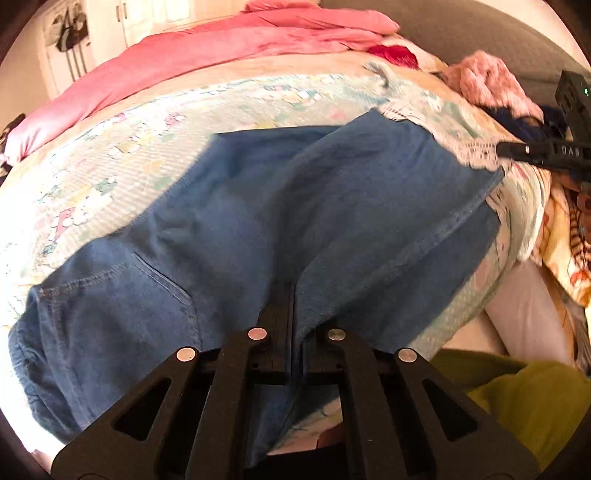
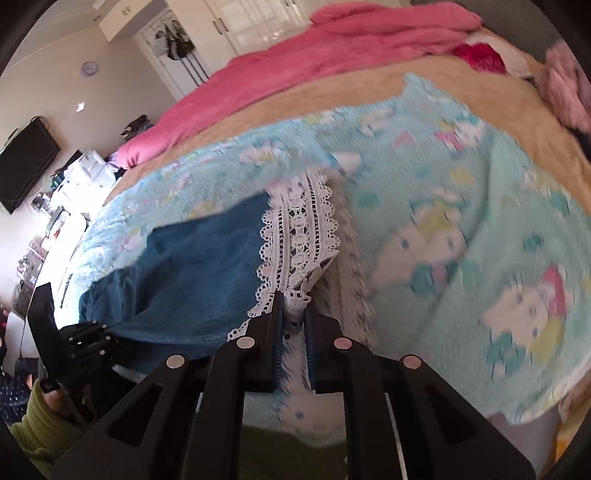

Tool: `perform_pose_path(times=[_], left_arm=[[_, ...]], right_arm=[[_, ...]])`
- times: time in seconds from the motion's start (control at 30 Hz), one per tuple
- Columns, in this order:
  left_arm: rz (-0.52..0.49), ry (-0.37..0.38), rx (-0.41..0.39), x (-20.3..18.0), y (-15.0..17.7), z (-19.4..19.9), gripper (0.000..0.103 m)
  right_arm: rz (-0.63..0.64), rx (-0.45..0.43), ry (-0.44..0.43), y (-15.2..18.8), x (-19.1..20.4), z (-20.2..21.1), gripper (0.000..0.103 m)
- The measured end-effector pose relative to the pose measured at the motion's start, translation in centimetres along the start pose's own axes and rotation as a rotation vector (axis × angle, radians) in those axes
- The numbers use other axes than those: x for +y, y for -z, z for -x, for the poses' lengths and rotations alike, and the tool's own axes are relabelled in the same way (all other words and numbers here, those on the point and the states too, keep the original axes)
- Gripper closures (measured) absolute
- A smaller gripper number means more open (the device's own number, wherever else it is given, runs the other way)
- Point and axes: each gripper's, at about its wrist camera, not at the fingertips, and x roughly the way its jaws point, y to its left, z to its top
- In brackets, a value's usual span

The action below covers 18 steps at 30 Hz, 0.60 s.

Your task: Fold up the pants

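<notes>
Blue denim pants (image 1: 258, 206) with white lace hem trim (image 1: 476, 155) lie on the bed's light blue cartoon-print blanket (image 1: 110, 155). My left gripper (image 1: 291, 295) is shut on a fold of the denim near the seat. My right gripper (image 2: 293, 306) is shut on the lace hem (image 2: 299, 236) at the leg end, with blue denim (image 2: 192, 273) stretching left toward the left gripper (image 2: 88, 343). The right gripper also shows at the right edge of the left wrist view (image 1: 532, 151).
A pink duvet (image 1: 207, 48) lies along the far side of the bed, with a fluffy pink item (image 1: 491, 85) and a red one (image 1: 391, 53) near it. Wardrobe doors (image 2: 243, 26) and a wall TV (image 2: 26, 162) stand beyond. Bed edge runs near me.
</notes>
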Motion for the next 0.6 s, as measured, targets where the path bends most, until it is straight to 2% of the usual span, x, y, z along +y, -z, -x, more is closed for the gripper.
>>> perform_pose_path(times=[0.13, 0.33, 0.4, 0.47, 0.53, 0.57, 0.6], left_arm=[[-0.047, -0.015, 0.027, -1.4, 0.4, -0.6, 0.103], [-0.053, -0.023, 0.035, -1.8, 0.8, -1.3, 0.100], [-0.064, -0.023, 0.033, -1.8, 0.8, -1.3, 0.100], [-0.061, -0.015, 0.033, -1.8, 0.8, -1.2, 0.099], [-0.043, 0.004, 0.034, -1.5, 1.0, -1.1, 0.097], [-0.034, 0.014, 0.036, -1.4, 1.0, -1.0, 0.094], [-0.026, 0.025, 0.037, -1.3, 1.1, -0.8, 0.091]], right_arm=[[-0.055, 0.020, 0.007, 1.9, -1.5, 0.2, 0.093], [0.005, 0.043, 0.092, 2.8, -1.6, -1.2, 0.091], [0.021, 0.056, 0.141, 2.8, -1.6, -1.2, 0.072], [0.034, 0.025, 0.162, 2.5, -1.5, -0.2, 0.070], [0.111, -0.044, 0.207, 1.8, -0.3, 1.3, 0.069], [0.173, -0.068, 0.202, 1.5, 1.0, 1.8, 0.068], [0.232, -0.063, 0.160, 1.3, 2.3, 1.8, 0.064]])
